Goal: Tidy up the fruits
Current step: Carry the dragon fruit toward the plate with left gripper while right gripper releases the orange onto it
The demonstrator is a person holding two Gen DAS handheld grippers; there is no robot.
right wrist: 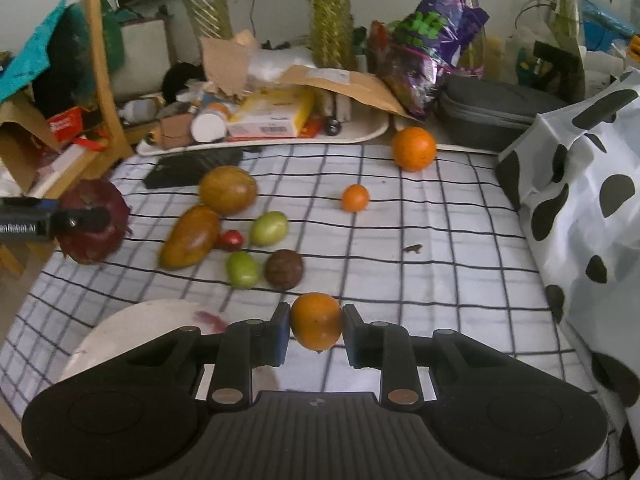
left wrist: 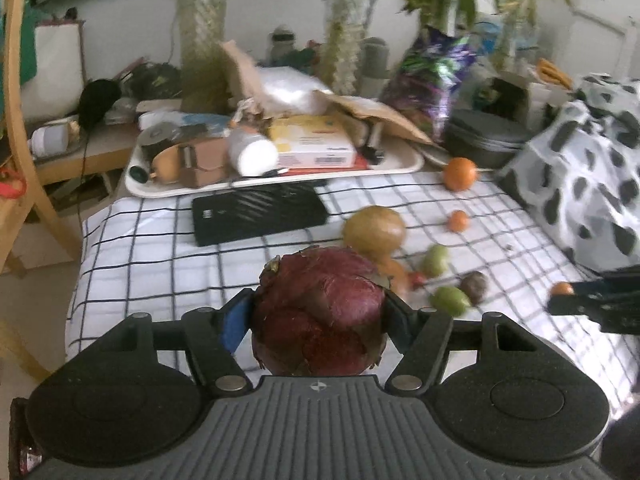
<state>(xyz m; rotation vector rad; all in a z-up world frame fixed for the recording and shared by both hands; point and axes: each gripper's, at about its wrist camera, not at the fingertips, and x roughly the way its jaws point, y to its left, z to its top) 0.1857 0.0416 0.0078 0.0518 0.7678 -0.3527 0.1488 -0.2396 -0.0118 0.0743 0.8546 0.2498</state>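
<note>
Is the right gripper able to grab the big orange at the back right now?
Probably not yet. The right gripper is already shut on a small orange fruit, so its fingers are full. The path across the checked cloth to the big orange looks open, though.

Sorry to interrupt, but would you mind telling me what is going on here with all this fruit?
A person is sorting fruit on a checked cloth with two tools. The left hand-held gripper is shut on a dark red dragon fruit; the right hand-held gripper is shut on a small orange fruit. Mangoes, green fruits and two oranges lie on the cloth; a white plate sits nearby.
</note>
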